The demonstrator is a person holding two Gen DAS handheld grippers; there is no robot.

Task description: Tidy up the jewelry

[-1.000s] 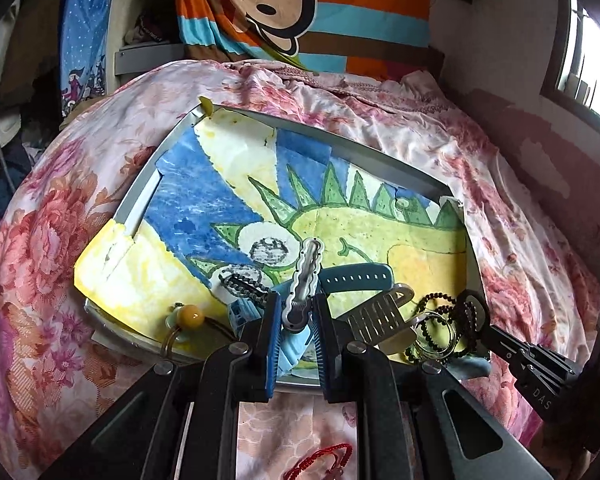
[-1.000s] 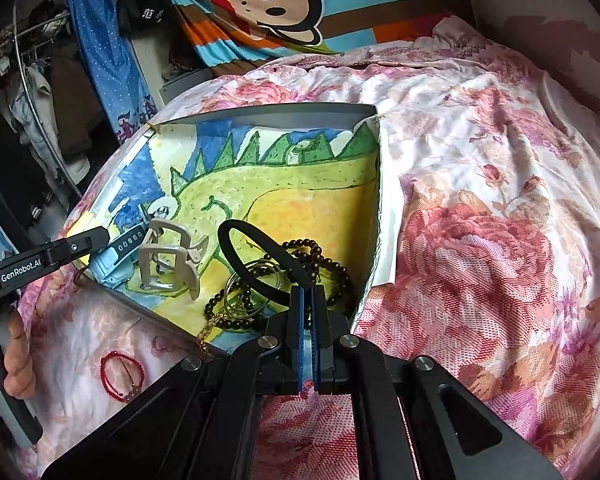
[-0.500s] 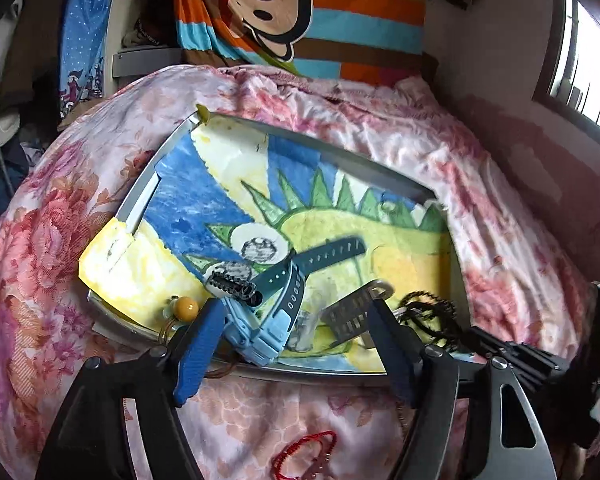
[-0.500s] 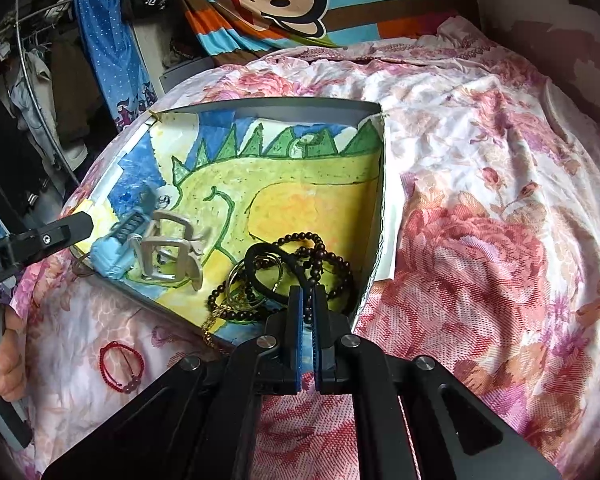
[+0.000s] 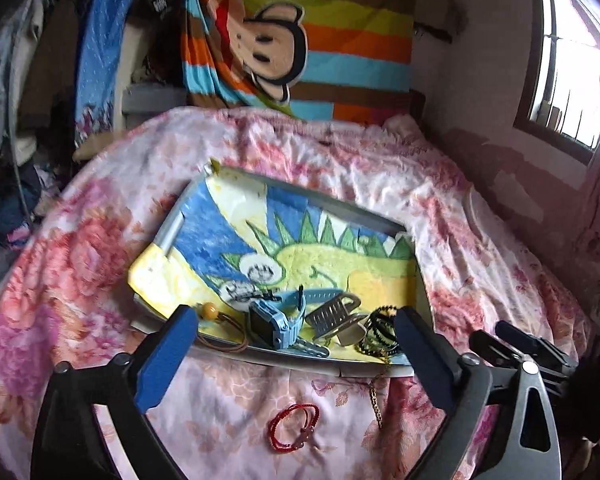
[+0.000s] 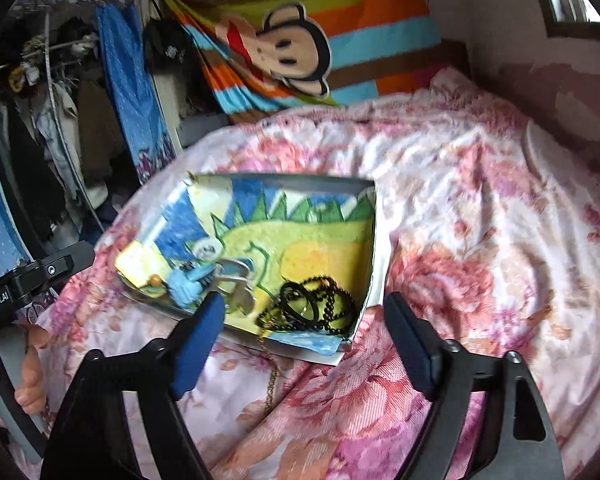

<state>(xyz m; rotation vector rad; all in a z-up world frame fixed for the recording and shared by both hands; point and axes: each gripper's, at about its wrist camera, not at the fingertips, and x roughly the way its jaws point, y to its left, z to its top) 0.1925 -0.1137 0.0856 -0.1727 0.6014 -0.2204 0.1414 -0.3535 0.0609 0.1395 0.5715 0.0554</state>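
Grippers — left [image 5: 296, 354] and right [image 6: 304, 340] — hang spread wide, empty, near the tray [image 5: 300, 360] of jewelry.

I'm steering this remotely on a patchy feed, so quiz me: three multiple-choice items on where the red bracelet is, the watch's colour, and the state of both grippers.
1. Where does the red bracelet lie?
A. in the tray
B. on the bedspread in front of the tray
C. in the left gripper

2. What colour is the watch?
A. blue
B. red
C. white

3. How do the grippers stand?
A. both shut
B. only the left open
C. both open

Answers: 1 B, it rests on the floral bedspread outside the tray. 2 A, case and strap are light blue. 3 C, the left gripper and the right gripper show spread, empty jaws.
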